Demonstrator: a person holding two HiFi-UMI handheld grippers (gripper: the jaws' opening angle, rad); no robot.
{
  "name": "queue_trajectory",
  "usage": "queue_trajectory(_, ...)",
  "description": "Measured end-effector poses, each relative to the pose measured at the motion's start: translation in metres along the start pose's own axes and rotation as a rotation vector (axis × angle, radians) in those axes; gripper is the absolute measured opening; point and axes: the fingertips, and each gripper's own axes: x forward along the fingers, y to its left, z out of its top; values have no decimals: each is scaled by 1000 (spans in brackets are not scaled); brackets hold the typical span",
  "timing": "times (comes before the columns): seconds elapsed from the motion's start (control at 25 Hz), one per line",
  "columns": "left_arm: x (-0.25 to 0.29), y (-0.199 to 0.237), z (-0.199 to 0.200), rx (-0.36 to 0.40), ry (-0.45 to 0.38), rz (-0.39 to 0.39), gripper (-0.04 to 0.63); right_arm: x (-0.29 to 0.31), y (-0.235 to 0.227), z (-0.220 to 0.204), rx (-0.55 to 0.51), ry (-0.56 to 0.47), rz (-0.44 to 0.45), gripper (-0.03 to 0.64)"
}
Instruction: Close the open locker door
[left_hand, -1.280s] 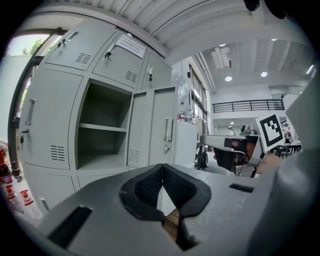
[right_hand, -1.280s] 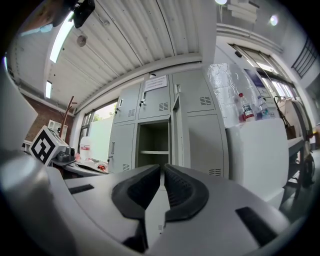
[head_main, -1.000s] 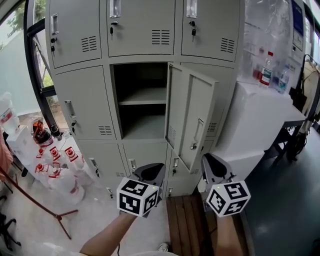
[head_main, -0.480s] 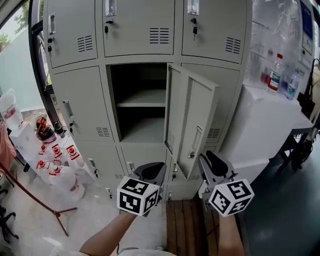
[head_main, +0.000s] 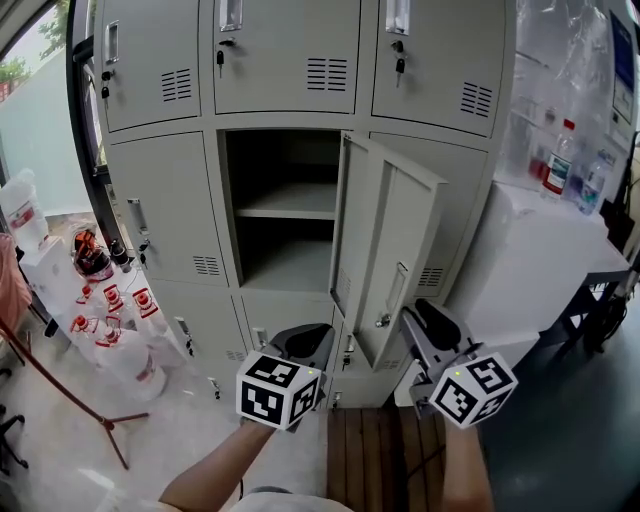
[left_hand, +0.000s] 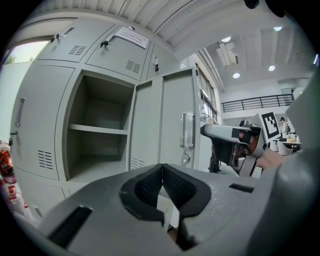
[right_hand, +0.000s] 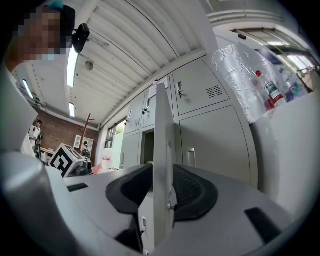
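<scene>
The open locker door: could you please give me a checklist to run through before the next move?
1. Locker door open and waiting to be closed: ok.
2. Right gripper jaws apart, having just been opening, door edge lined up between them: ok.
3. Right gripper's contact with the door: cannot tell.
4. Left gripper shut, empty, not on the door: ok.
5. Compartment bare, nothing sticking out to block closing: ok.
</scene>
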Motion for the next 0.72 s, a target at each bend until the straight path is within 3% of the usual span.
queue_trajectory(0.72,-14,36,-12,-37,7,77,8,33,50,-1,-53,-11,193,141)
